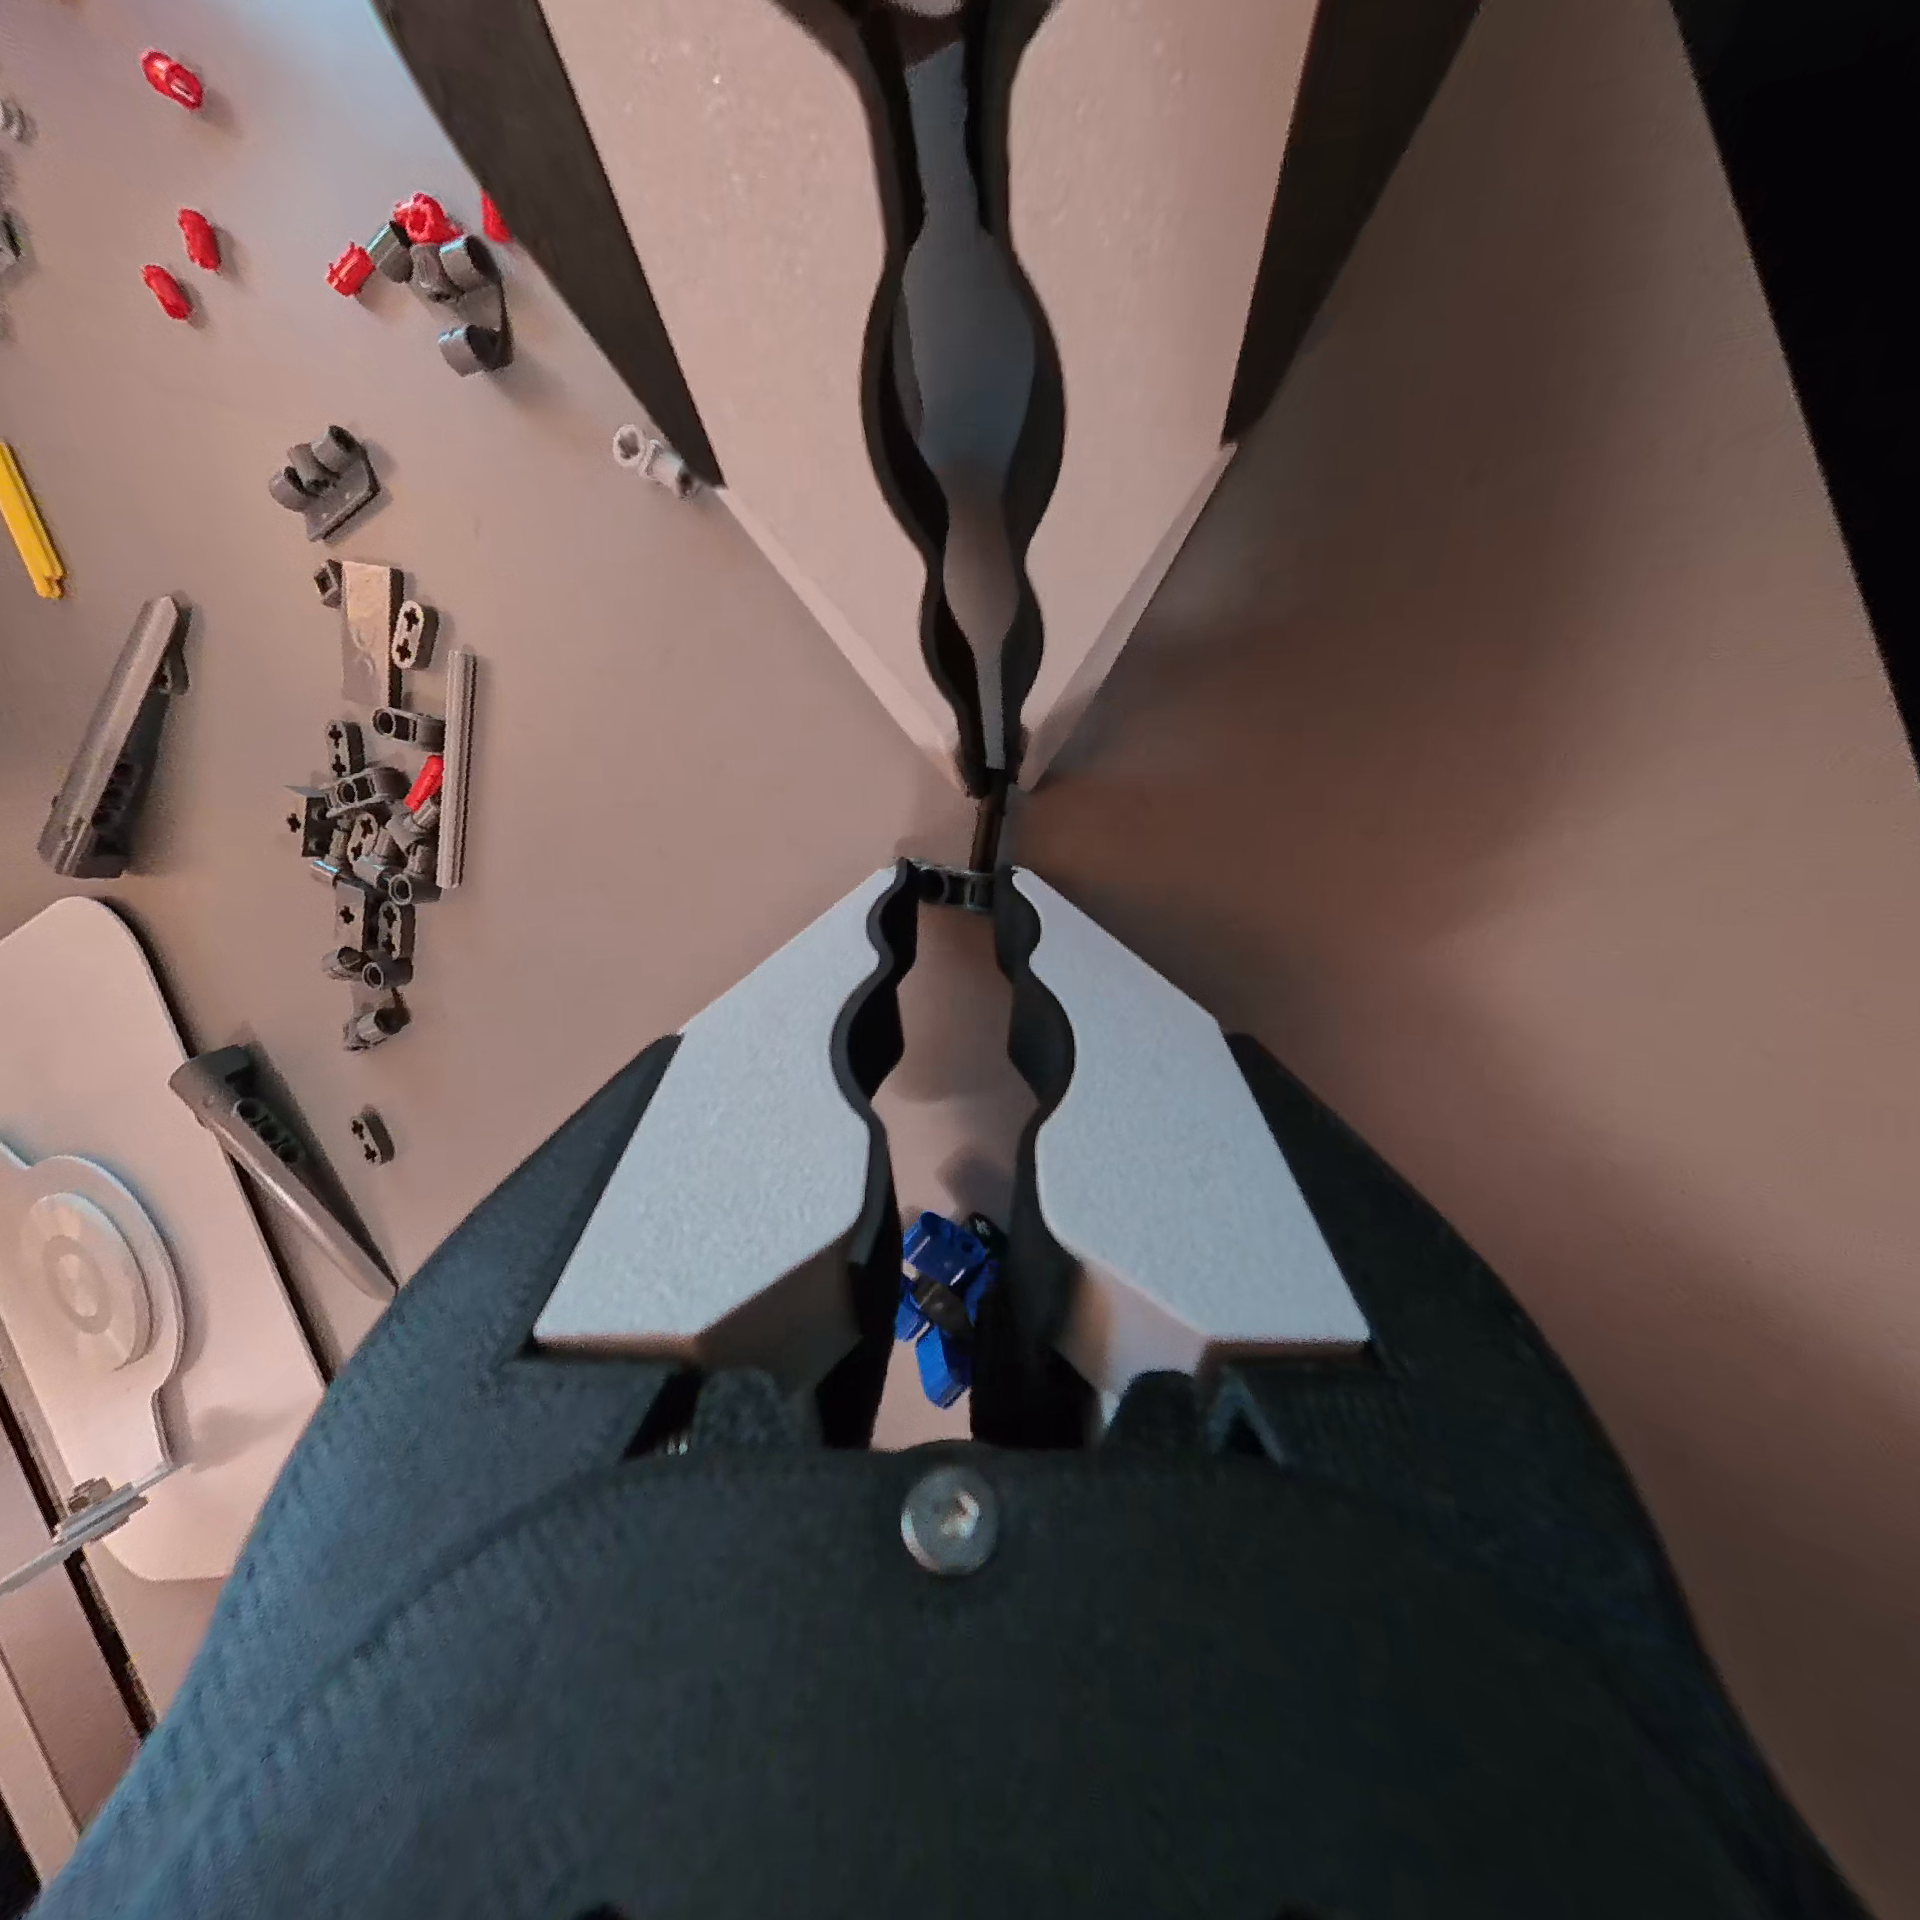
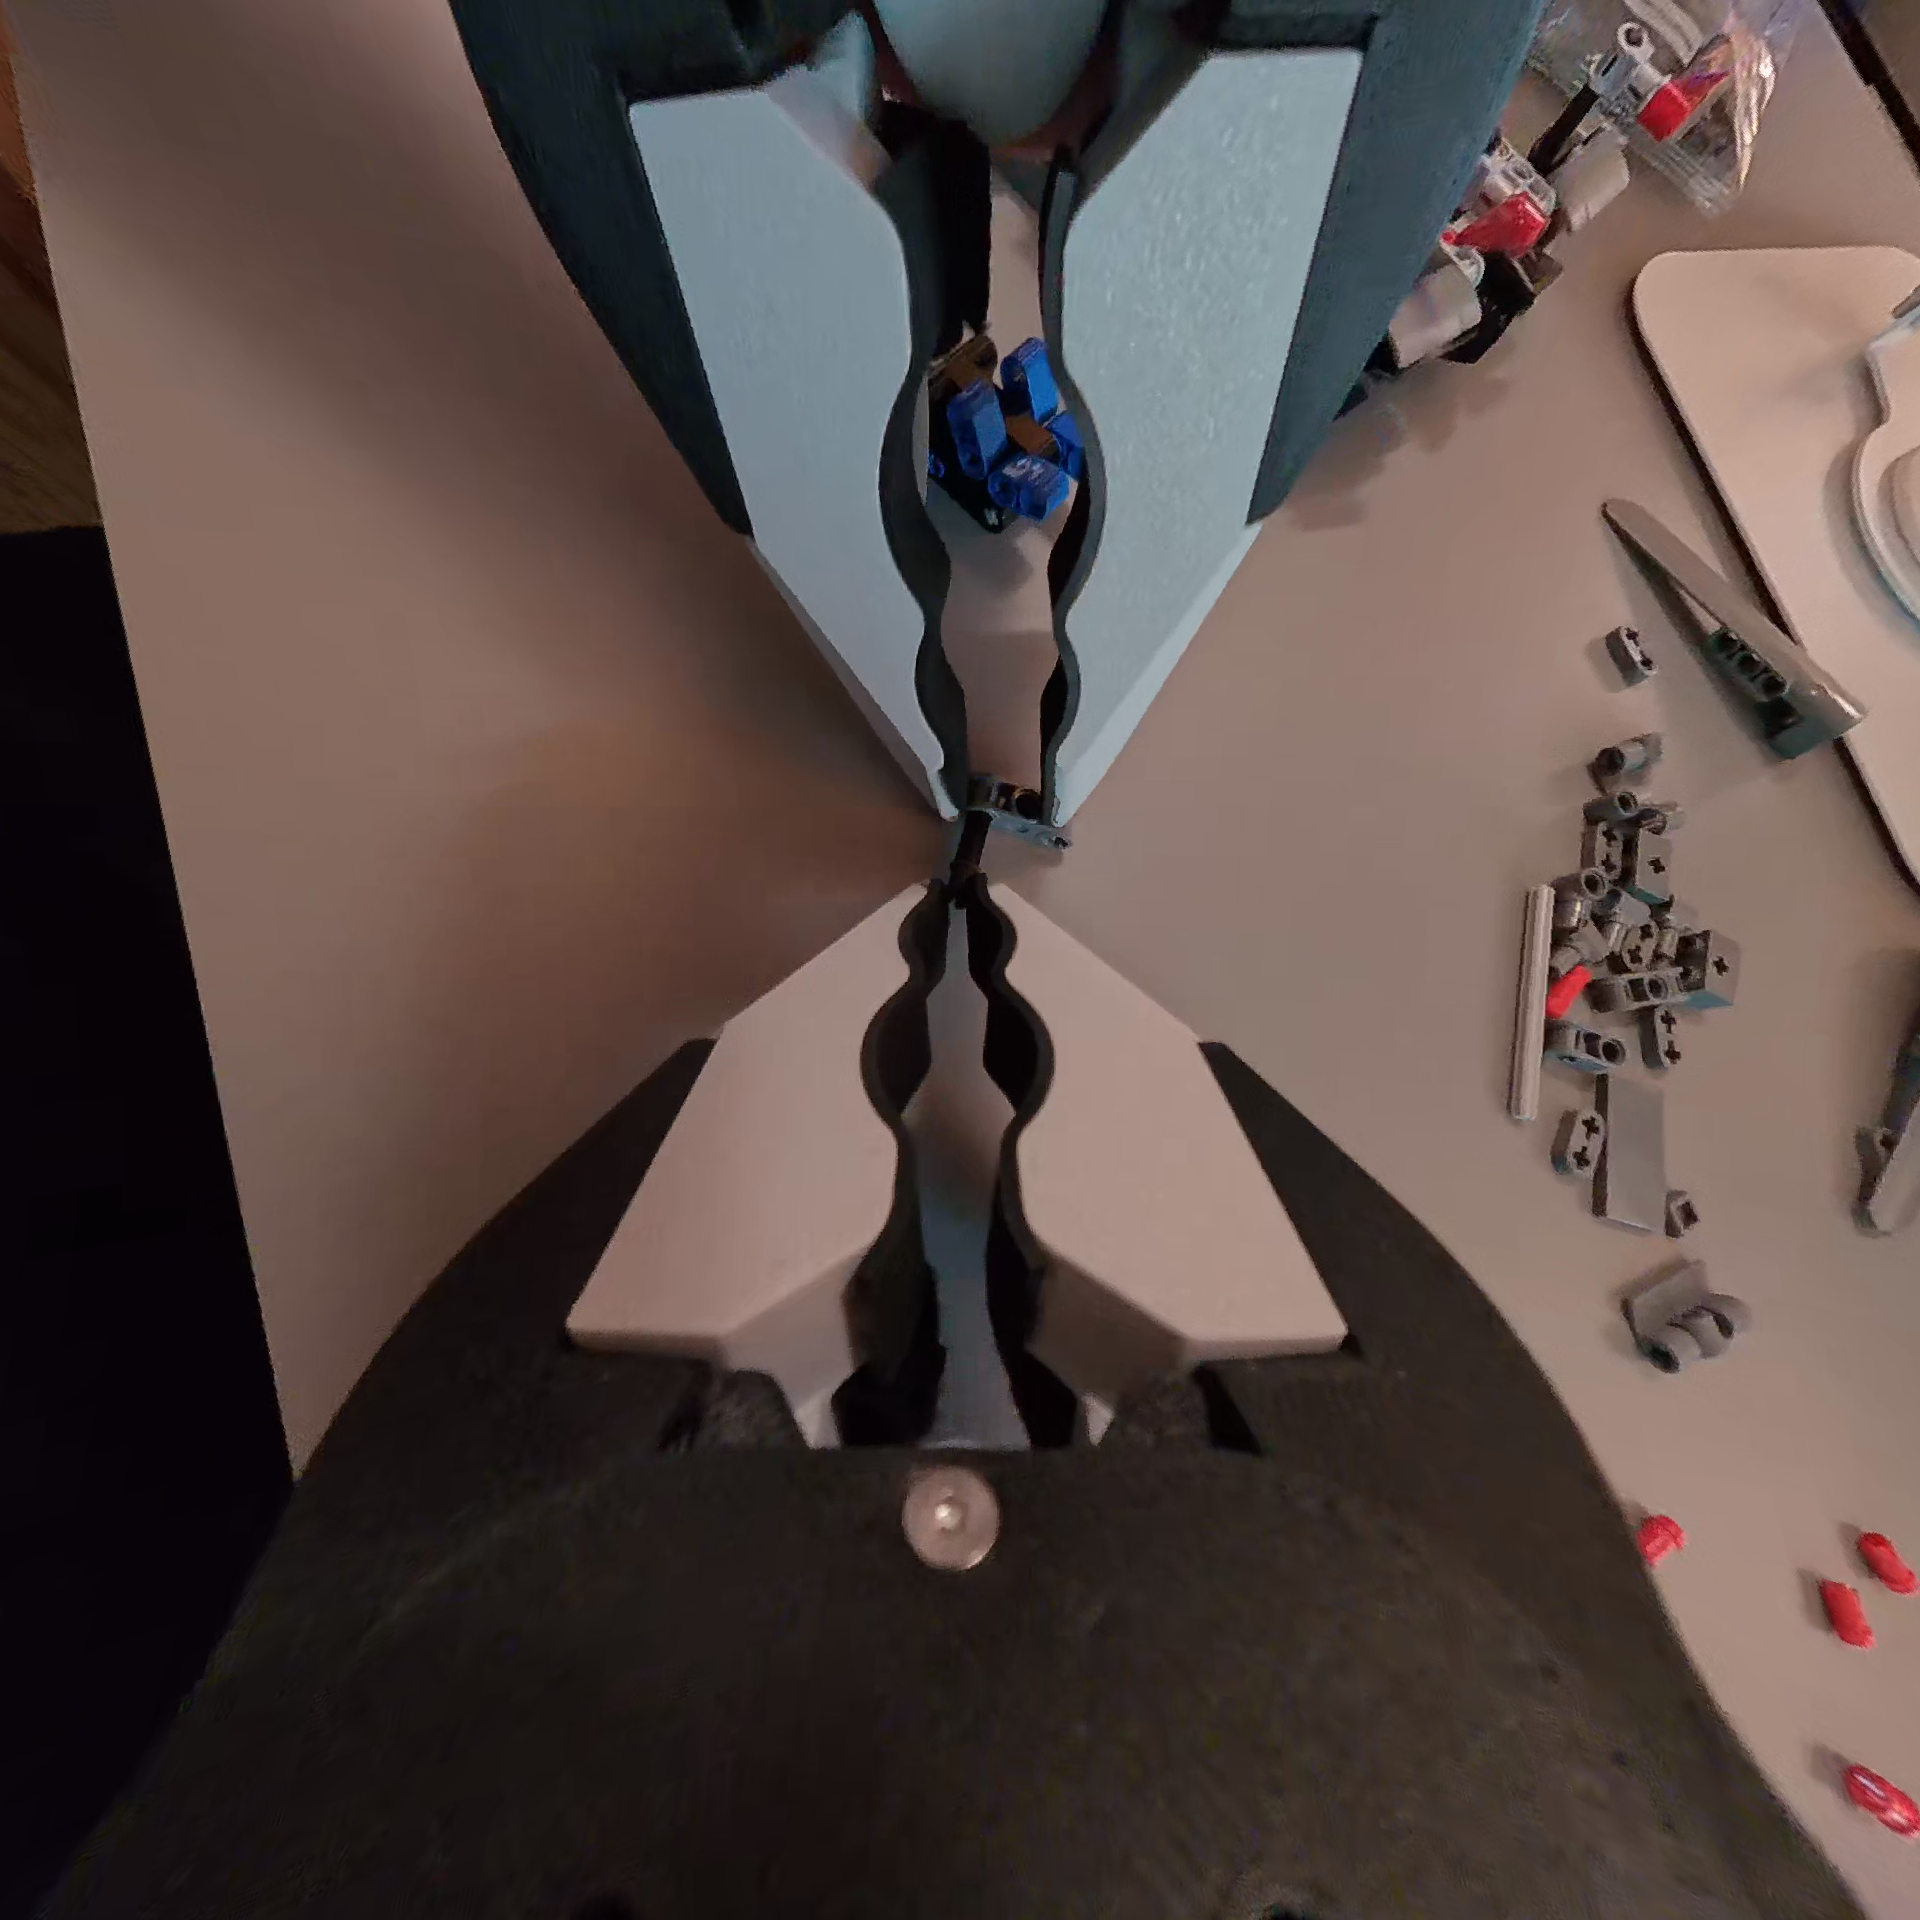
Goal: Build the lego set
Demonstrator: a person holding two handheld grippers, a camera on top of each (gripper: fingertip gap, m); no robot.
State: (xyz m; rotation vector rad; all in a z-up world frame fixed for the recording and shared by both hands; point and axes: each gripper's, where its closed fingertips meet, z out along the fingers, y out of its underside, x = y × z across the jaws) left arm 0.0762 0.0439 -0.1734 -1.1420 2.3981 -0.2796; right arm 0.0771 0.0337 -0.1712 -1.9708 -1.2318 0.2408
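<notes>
My left gripper [image 1: 958, 888] is shut on a small dark grey two-hole connector piece [image 1: 951, 889], held crosswise at the fingertips. My right gripper [image 2: 958, 896] is shut on a thin black pin [image 2: 971, 852], and the pin's far end sits in one hole of the connector. The two grippers face each other tip to tip above the table. In the left wrist view the right gripper [image 1: 994, 774] comes from the top with the pin [image 1: 987, 826]. In the right wrist view the left gripper [image 2: 1003, 805] holds the connector [image 2: 1013, 805].
A pile of small grey pieces [image 1: 379, 821] lies left of the grippers, also at the right in the right wrist view [image 2: 1621, 966]. Red pieces [image 1: 182, 249], a yellow rod [image 1: 26, 520], a grey wedge [image 1: 281, 1164] and a light board [image 1: 125, 1195] lie around. Blue pieces [image 2: 1013, 431] lie under the left gripper. Only a small space, under 4 cm, lies between the two pairs of fingers.
</notes>
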